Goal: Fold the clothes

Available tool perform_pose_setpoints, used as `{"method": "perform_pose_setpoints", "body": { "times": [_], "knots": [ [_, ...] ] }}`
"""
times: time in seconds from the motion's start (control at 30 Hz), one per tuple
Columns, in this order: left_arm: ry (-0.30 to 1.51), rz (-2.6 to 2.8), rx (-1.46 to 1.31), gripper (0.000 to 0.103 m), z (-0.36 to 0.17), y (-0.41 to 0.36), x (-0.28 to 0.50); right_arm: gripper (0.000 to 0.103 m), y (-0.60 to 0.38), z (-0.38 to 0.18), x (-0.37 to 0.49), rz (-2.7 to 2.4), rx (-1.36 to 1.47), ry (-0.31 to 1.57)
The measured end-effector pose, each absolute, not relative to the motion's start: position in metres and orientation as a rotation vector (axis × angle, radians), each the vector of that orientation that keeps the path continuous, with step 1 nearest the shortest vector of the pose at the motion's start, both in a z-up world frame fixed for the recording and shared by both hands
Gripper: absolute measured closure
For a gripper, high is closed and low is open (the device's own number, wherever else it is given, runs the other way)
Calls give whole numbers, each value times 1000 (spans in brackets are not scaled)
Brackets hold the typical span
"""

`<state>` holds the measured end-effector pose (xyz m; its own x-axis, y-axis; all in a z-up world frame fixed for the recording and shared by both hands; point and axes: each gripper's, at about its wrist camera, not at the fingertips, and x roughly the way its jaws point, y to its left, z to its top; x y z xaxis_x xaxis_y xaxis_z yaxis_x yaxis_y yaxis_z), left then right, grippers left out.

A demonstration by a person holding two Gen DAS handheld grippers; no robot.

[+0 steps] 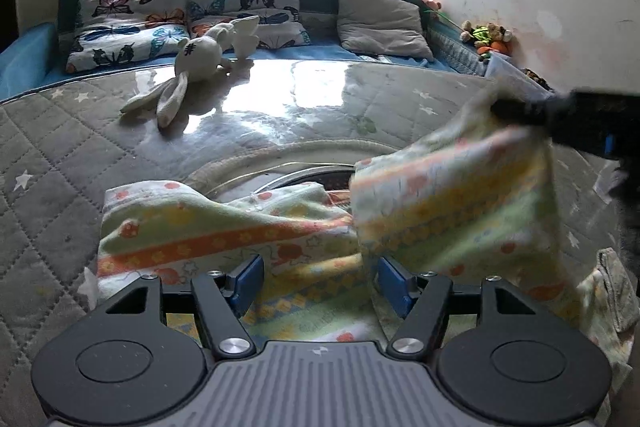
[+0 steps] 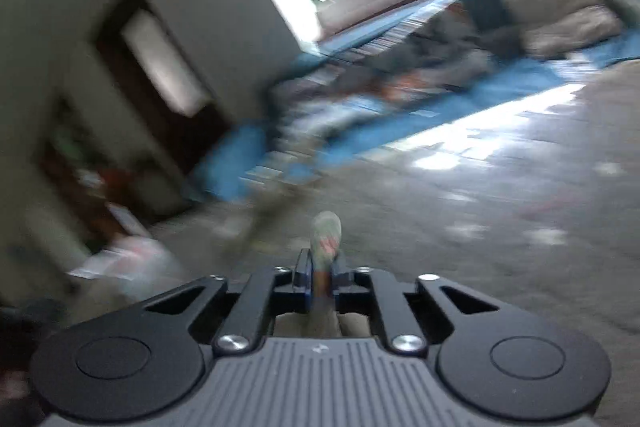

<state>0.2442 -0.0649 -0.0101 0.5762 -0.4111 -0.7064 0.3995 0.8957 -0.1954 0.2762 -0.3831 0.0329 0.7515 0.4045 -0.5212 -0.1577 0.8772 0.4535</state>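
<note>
A pastel striped garment (image 1: pixel 224 231) with orange, yellow and green flower bands lies crumpled on the grey quilted mat (image 1: pixel 48 163). My left gripper (image 1: pixel 320 281) is open just above its near part, blue pads apart, holding nothing. My right gripper (image 1: pixel 504 109) comes in from the right in the left wrist view, shut on the garment's corner, and lifts that side up as a hanging flap (image 1: pixel 472 203). In the blurred right wrist view the right gripper (image 2: pixel 321 277) is shut on a pinch of the garment (image 2: pixel 326 231).
A white plush rabbit (image 1: pixel 192 67) lies on the mat further back. Butterfly pillows (image 1: pixel 132 27) and a grey pillow (image 1: pixel 380 21) line the blue headboard. Small plush toys (image 1: pixel 486 37) sit along the right wall. A glossy glare patch (image 1: pixel 304 95) covers the mat's middle.
</note>
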Motion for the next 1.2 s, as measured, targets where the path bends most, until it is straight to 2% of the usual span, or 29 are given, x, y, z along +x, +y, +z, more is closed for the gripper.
{"method": "perform_pose_setpoints", "body": {
  "times": [0.17, 0.53, 0.7, 1.0, 1.2],
  "knots": [
    [828, -478, -16, 36, -11, -64, 245, 86, -377, 29, 283, 188, 272, 671],
    [837, -578, -2, 36, -8, -67, 207, 85, -259, 3, 302, 440, -28, 886],
    [838, -657, 33, 36, -8, -63, 170, 78, -232, 0, 299, 433, -183, 875],
    [827, -757, 62, 33, -14, -70, 130, 78, -202, -8, 317, 354, -257, 766],
    [820, -759, 49, 31, -14, -69, 126, 78, -208, 5, 320, 411, -143, 764]
  ]
}}
